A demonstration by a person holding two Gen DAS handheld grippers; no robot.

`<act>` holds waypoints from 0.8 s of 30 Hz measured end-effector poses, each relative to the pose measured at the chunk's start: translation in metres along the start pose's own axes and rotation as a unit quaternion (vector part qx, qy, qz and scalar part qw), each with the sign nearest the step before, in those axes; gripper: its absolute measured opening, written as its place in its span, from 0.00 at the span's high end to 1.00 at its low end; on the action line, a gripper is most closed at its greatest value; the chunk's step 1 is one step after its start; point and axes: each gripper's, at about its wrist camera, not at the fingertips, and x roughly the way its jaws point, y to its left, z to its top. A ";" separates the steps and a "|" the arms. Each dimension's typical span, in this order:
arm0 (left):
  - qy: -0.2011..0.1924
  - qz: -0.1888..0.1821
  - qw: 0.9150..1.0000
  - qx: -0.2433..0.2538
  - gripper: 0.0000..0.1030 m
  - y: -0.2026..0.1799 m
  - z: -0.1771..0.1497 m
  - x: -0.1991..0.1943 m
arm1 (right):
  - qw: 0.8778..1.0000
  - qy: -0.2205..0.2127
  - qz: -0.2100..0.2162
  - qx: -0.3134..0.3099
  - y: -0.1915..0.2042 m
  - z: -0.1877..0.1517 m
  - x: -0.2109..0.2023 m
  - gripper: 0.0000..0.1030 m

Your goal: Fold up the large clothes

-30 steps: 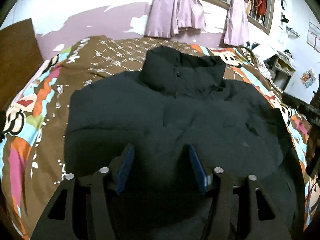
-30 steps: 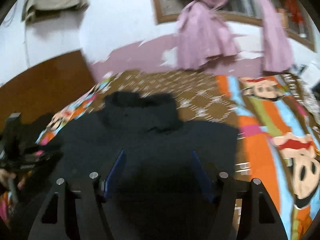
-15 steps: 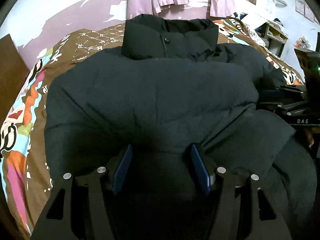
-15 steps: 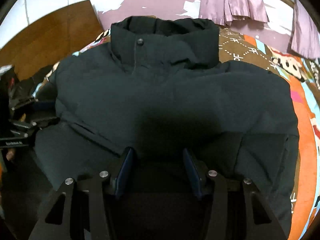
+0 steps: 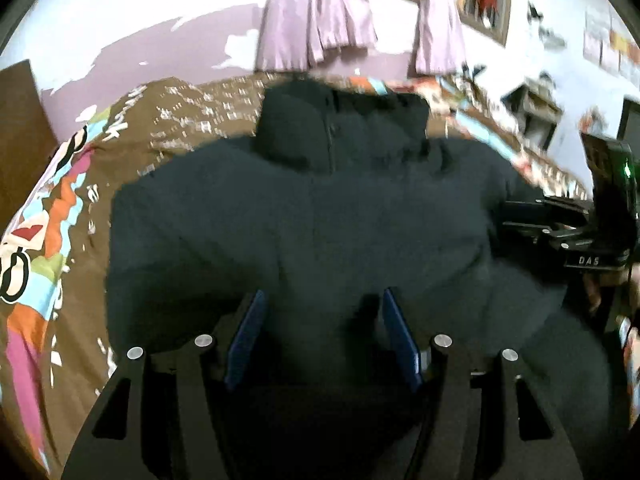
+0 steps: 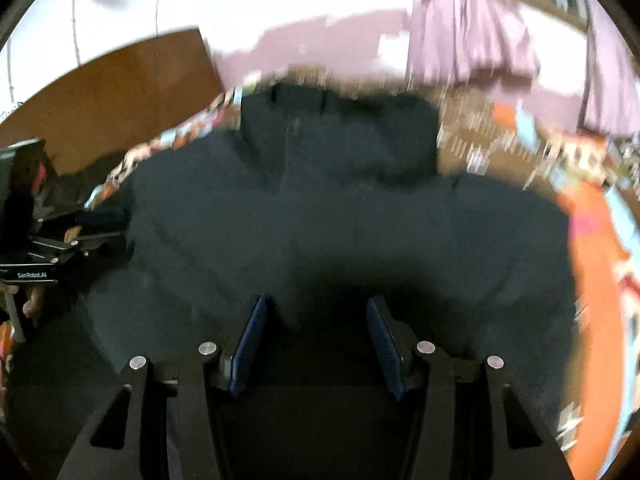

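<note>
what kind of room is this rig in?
Most likely a home bedroom. A black padded jacket lies spread on a bed with a brown, colourfully patterned bedspread; pink curtains hang tied at a window behind it, and a wooden headboard stands at one end.

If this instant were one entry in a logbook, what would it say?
stage: folding | item: black puffer jacket on patterned bedspread | left gripper: over hem, grip unclear | right gripper: same

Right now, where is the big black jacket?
The black jacket lies spread on the colourful bedspread, collar toward the purple curtains, filling both wrist views.
</note>
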 end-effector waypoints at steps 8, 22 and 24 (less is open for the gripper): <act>-0.017 0.038 0.998 -0.045 0.36 0.019 0.105 0.030 | 0.995 -0.062 -0.042 0.061 -0.042 0.087 0.002 0.23; -0.011 0.066 0.988 -0.138 0.88 0.064 0.179 0.100 | 0.986 -0.017 -0.067 0.151 -0.090 0.130 0.085 0.73; 0.005 0.061 0.989 -0.137 0.95 0.062 0.177 0.102 | 0.985 -0.026 -0.075 0.155 -0.086 0.127 0.082 0.84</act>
